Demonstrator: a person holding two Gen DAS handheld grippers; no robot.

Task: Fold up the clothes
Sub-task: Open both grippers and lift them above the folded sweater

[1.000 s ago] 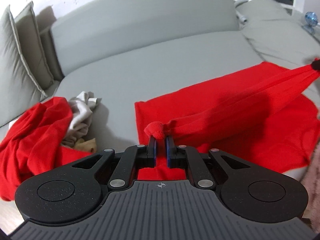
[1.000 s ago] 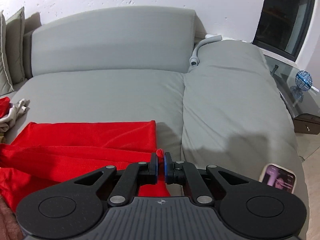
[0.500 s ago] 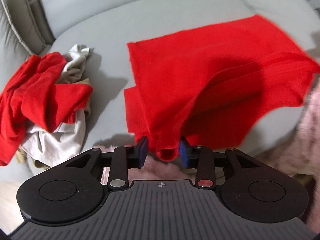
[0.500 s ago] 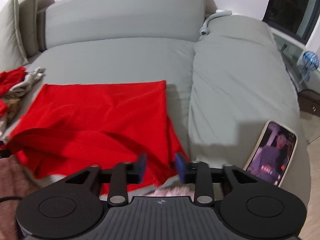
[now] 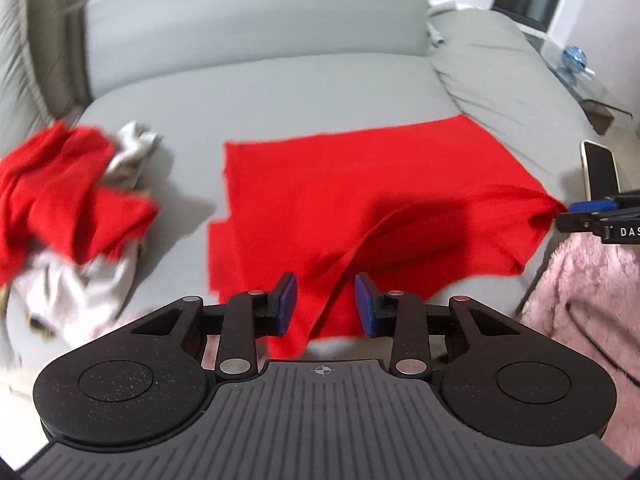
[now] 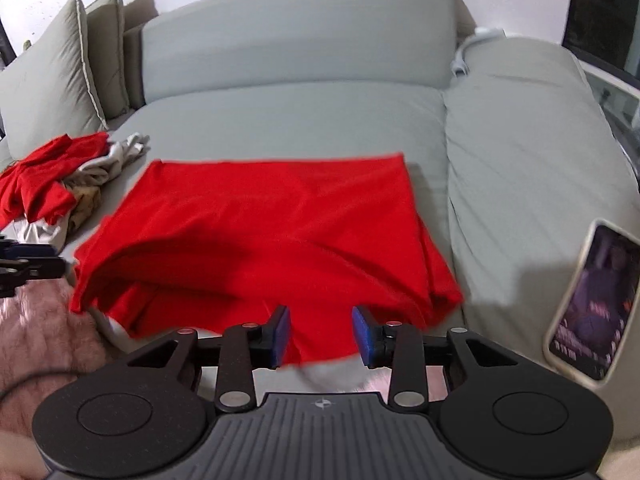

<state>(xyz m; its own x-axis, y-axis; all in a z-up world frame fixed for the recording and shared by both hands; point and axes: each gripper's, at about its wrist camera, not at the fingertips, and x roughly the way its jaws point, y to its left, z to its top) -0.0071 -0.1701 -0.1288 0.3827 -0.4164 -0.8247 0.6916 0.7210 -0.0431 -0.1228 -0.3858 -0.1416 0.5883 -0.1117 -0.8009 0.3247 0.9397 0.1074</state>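
A red garment [image 5: 360, 200] lies spread and folded over on the grey sofa seat [image 5: 280, 92]; its near edge droops over the sofa's front. My left gripper [image 5: 326, 306] is open at that near edge, with a loose fold of red cloth lying between its blue pads [image 5: 286, 304]. In the right wrist view the red garment [image 6: 280, 220] fills the middle, and my right gripper [image 6: 320, 336] is open over its near hem. The right gripper [image 5: 574, 214] shows by the garment's right corner, the left gripper [image 6: 56, 260] by its left corner.
A pile of red, white and tan clothes [image 6: 52, 192] sits on the seat's left. A phone [image 6: 588, 304] lies on the right cushion. A pink fluffy blanket [image 5: 580, 300] hangs at the sofa's front. Cushions [image 6: 52, 92] stand at the back left.
Both grippers were shut on the red garment's lifted edge a second ago; they have opened and let go, and the edge has dropped onto the garment's near side.
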